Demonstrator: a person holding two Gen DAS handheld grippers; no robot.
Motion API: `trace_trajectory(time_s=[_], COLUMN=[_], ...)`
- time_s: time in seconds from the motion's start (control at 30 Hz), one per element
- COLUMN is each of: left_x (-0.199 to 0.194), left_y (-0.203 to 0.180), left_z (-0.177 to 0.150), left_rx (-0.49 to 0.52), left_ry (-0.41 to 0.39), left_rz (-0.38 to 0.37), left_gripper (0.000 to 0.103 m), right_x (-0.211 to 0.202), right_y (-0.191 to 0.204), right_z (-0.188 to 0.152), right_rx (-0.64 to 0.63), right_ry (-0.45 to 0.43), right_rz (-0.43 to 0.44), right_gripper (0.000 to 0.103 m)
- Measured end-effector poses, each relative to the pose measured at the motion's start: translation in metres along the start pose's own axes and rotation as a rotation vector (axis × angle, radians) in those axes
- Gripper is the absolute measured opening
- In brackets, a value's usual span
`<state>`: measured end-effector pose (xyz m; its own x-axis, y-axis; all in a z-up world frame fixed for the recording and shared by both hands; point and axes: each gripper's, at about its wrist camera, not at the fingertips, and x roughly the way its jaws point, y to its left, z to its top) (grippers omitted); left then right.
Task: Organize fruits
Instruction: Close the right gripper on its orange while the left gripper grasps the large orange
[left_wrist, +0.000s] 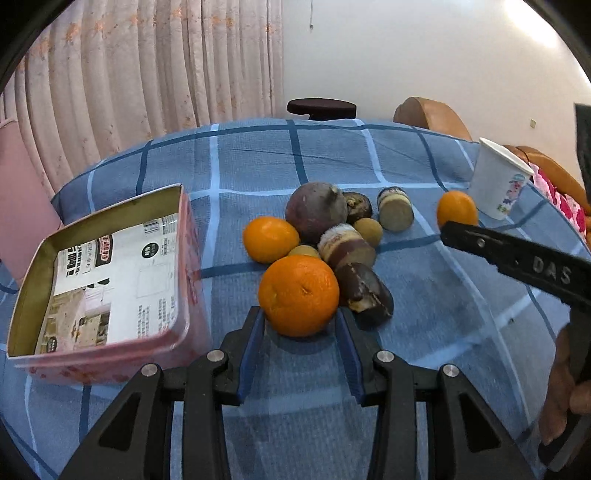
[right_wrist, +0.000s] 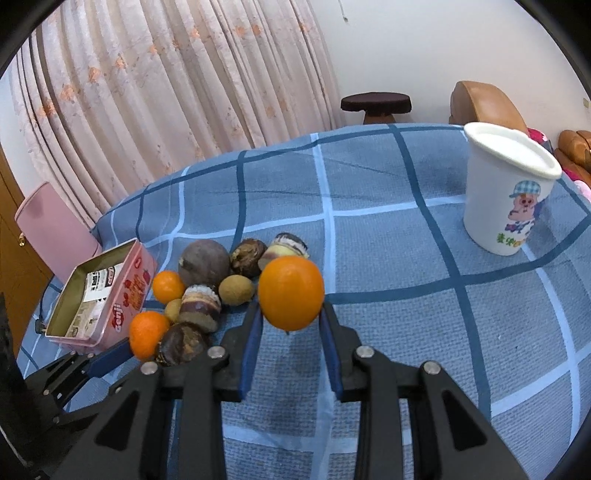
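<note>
My left gripper (left_wrist: 299, 314) is shut on an orange (left_wrist: 298, 295) low at the near edge of the fruit pile; its blue pads press both sides. In the right wrist view one left finger (right_wrist: 110, 354) shows beside that orange (right_wrist: 147, 334). My right gripper (right_wrist: 290, 312) is shut on a smaller orange (right_wrist: 290, 293), held above the cloth. The left wrist view shows this smaller orange (left_wrist: 457, 208) at the tip of a black right finger (left_wrist: 480, 242). The pile holds a third orange (left_wrist: 270, 239), a round purple-brown fruit (left_wrist: 316, 212), small brown fruits (left_wrist: 367, 230) and dark chestnut-like pieces (left_wrist: 365, 291).
An open pink tin (left_wrist: 186, 258) with a printed paper inside stands left of the pile. A white cup (right_wrist: 506, 195) stands at the far right on the blue checked cloth (right_wrist: 388, 229). Curtain, a dark stool (right_wrist: 375, 101) and brown chairs lie beyond the table's edge.
</note>
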<state>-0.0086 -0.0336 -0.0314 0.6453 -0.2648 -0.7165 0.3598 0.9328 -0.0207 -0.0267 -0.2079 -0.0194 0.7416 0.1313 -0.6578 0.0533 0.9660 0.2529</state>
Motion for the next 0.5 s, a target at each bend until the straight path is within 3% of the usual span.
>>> trace_trajectory(time_s=[0.2,0.33,0.43,0.5], left_x=[0.003,-0.009,-0.024,-0.028], left_y=[0.009,0.014,0.014,0.016], left_z=[0.006,0.005,0.006,0.008], left_rx=[-0.029,-0.042,-0.019,-0.026], left_ry=[-0.006,-0.065,-0.142,-0.157], left_rz=[-0.037,-0.068,-0.062,-0.068], left_gripper=[0.041,0.037,0.022,0.019], right_x=[0.004,0.004,0.001,-0.004], right_y=[0.000,-0.002,-0.002,0.000], right_z=[-0.001,-0.001,0.001,0.002], right_rx=[0.001,0.012,0.014,0.007], right_ry=[0.007,0.000,-0.025,-0.056], right_rz=[-0.012,-0.016,-0.008,-0.001], right_gripper=[0.034,0.034,0.034,0.034])
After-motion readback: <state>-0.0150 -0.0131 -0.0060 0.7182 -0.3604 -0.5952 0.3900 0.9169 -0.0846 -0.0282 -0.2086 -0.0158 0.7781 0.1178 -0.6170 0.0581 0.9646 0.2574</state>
